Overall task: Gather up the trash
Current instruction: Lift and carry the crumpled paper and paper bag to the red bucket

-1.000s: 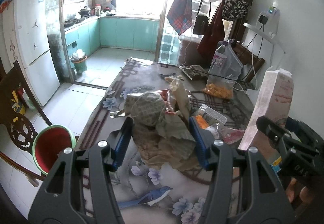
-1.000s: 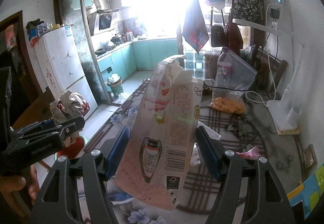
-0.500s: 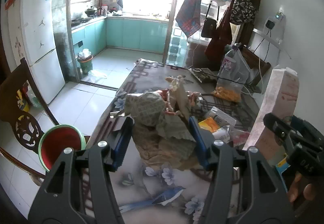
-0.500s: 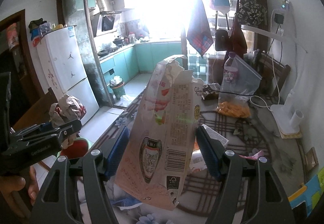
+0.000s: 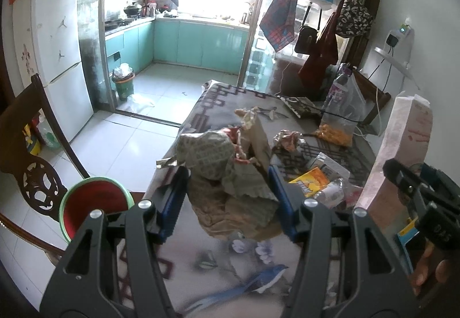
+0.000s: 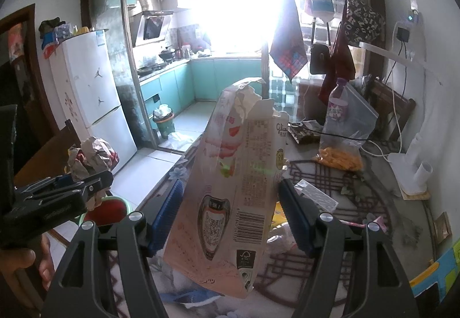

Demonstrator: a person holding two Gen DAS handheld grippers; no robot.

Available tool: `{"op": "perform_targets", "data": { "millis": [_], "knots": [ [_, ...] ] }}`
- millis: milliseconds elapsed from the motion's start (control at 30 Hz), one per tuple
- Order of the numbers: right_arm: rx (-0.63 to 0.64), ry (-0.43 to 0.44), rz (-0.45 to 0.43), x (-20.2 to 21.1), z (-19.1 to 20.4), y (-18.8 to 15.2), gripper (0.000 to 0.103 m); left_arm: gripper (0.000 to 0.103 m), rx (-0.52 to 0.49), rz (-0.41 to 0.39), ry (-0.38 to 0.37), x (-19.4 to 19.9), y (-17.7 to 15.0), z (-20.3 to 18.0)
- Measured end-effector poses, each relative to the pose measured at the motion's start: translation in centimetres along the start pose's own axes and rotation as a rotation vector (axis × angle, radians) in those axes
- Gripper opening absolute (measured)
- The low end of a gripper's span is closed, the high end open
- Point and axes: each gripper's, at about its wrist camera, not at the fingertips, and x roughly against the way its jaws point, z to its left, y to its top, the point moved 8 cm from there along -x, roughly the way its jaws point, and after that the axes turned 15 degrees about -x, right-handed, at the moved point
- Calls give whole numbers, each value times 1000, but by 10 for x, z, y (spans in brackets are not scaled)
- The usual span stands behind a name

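Observation:
My left gripper (image 5: pixel 228 200) is shut on a wad of crumpled paper wrappers (image 5: pixel 230 171), held above the table's near left corner. It also shows at the left of the right wrist view (image 6: pixel 86 182), with the wad (image 6: pixel 92 156) sticking up from it. My right gripper (image 6: pixel 231 214) is shut on a torn pink snack carton (image 6: pixel 238 180), held upright over the table. That carton (image 5: pixel 402 151) and gripper show at the right of the left wrist view. A red bin with a green rim (image 5: pixel 95 205) stands on the floor left of the table.
More litter lies on the table (image 5: pixel 230 105): an orange packet (image 5: pixel 312 181), a crumpled wrapper (image 5: pixel 289 139), a plastic bag with a bottle and orange snacks (image 5: pixel 342 113), a dark packet (image 5: pixel 299 106). A wooden chair (image 5: pixel 31 151) stands left. A second bin (image 5: pixel 123 82) stands by the kitchen doorway.
Both grippers have risen and drawn back a little with their loads, so more of the floor and kitchen shows. The grips have not changed.

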Motion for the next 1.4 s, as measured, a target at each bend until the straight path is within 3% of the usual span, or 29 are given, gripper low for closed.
{"op": "perform_targets", "data": {
  "millis": [700,1200,1400],
  "knots": [
    [29,3,38,-50,116,-18,67,55,8,26,-1,-11,-15,121],
    [106,82,94,-89,214,-39,67,55,79,47,69,-7,-34,214],
    [128,146,165,-113,241,-63,67,55,117,66,102,-12,-46,248]
  ]
}}
